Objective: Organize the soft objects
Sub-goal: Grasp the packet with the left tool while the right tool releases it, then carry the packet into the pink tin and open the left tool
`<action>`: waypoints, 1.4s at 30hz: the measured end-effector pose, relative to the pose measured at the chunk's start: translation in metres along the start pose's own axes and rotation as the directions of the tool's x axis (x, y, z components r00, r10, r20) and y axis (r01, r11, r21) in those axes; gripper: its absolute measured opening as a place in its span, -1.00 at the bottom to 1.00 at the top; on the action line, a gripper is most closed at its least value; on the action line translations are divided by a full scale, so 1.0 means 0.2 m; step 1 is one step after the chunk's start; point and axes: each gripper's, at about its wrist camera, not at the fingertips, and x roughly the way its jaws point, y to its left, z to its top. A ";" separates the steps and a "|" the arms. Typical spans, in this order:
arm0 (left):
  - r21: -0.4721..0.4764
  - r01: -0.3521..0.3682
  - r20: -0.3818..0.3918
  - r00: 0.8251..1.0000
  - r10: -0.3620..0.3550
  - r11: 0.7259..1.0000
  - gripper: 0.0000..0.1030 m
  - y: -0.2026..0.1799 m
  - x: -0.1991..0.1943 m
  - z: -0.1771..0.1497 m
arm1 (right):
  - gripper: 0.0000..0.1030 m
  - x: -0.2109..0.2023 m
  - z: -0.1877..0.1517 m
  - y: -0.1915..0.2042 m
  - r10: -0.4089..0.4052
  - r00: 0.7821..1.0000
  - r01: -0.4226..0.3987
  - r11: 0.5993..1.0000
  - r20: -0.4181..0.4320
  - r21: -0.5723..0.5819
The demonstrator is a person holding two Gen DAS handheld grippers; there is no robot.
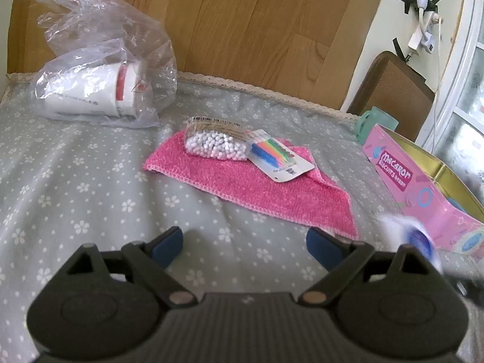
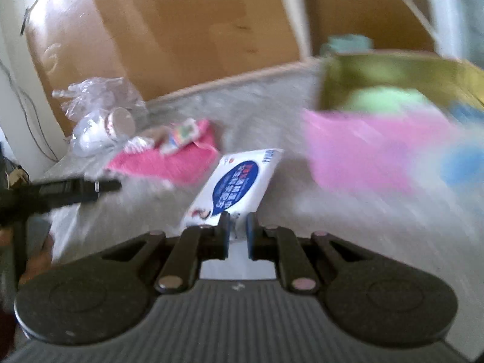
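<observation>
This is a lived-in room of a home. The table point(image 1: 90, 187) wears a grey cloth printed with small white flowers, its far edge trimmed in lace point(image 1: 260, 89). Behind that edge stands wood-grain panelling point(image 1: 242, 24). Household oddments lie about: a pink towel point(image 1: 257, 187), a macaron biscuit tin point(image 1: 423, 193) at the right edge, a green mug point(image 1: 375, 121) at the far right corner. A taped-up wall plug point(image 1: 422, 34) and a frosted window point(image 1: 469, 96) complete it.
</observation>
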 end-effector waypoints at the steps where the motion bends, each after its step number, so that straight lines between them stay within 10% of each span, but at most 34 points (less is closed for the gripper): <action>1: 0.000 -0.002 0.001 1.000 0.002 1.000 0.79 0.00 0.00 0.00 | -0.74 -0.07 -0.06 -0.05 -0.009 1.000 0.009 0.999 0.000 0.033; 13: 0.051 -0.030 -0.001 1.000 0.030 0.998 0.82 -0.06 0.00 -0.02 | -0.67 -0.24 -0.22 -0.16 -0.025 0.998 0.020 0.996 0.058 0.083; 25: 0.016 0.075 -0.049 0.996 -0.074 0.997 0.85 -0.12 -0.02 -0.02 | 0.10 -0.37 -0.28 -0.15 -0.046 0.994 0.062 0.986 0.104 -0.157; 33: 0.084 0.356 -0.172 0.925 -0.338 0.931 0.87 -0.58 -0.13 -0.09 | 0.35 -0.30 -0.27 -0.11 -0.043 0.995 0.063 0.969 0.088 -0.241; 42: 0.207 0.451 -0.309 0.872 -0.379 0.868 0.73 -0.96 0.09 -0.19 | 0.41 -0.22 -0.21 -0.17 -0.043 0.998 0.052 0.974 0.044 -0.221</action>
